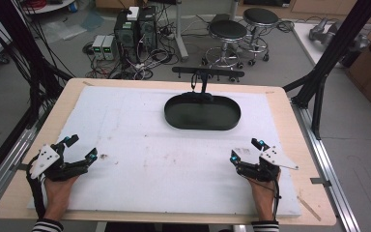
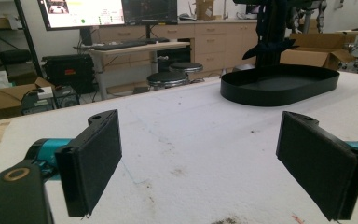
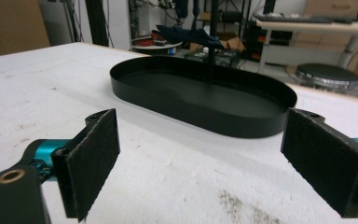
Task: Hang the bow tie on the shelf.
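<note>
A black oval tray (image 1: 202, 126) lies empty on the far middle of the white mat (image 1: 149, 121). My left gripper (image 1: 82, 147) rests low at the mat's near left, held by a hand, jaws wide apart with nothing between them. In the left gripper view its pads (image 2: 93, 158) frame bare mat, and the tray (image 2: 279, 93) lies far ahead to the right. My right gripper (image 1: 245, 149) sits at the near right, open and empty as well. The right gripper view shows its pads (image 3: 91, 158) standing apart with the tray (image 3: 242, 126) just ahead.
A black stand with a crossbar (image 1: 207, 72) rises behind the tray, with a dark cloth (image 3: 191, 35) hanging on it. Small brown stains (image 1: 104, 156) mark the mat. Beyond the table's far edge stand stools (image 1: 227, 31) and computer boxes (image 1: 135, 29) on the floor.
</note>
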`<state>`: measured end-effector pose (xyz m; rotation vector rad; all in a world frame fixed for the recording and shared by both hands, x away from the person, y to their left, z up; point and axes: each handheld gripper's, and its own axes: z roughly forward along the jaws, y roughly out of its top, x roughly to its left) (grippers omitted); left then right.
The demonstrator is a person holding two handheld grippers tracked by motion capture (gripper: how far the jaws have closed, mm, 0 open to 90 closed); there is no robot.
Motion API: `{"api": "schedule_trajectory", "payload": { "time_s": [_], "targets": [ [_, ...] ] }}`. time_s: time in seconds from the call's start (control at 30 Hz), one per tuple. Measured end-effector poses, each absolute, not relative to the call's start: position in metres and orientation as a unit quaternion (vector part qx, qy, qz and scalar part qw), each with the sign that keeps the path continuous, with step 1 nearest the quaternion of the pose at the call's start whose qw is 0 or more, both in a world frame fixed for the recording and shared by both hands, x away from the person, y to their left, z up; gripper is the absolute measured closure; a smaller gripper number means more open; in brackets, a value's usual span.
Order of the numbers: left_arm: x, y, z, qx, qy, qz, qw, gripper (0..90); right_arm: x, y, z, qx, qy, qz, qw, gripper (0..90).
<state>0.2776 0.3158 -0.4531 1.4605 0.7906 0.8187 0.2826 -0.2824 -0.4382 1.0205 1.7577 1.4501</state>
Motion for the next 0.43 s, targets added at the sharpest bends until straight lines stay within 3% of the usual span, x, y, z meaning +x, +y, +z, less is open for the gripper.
{"api": "schedule_trajectory", "payload": {
  "time_s": [0.43],
  "targets": [
    [0.2776, 0.3184, -0.4533, 0.627, 0.344, 0.349, 0.606, 14.4, 0.2831, -0.2757, -0.4425, 0.420, 0.662, 0.534, 0.317, 9.2]
  ]
}}
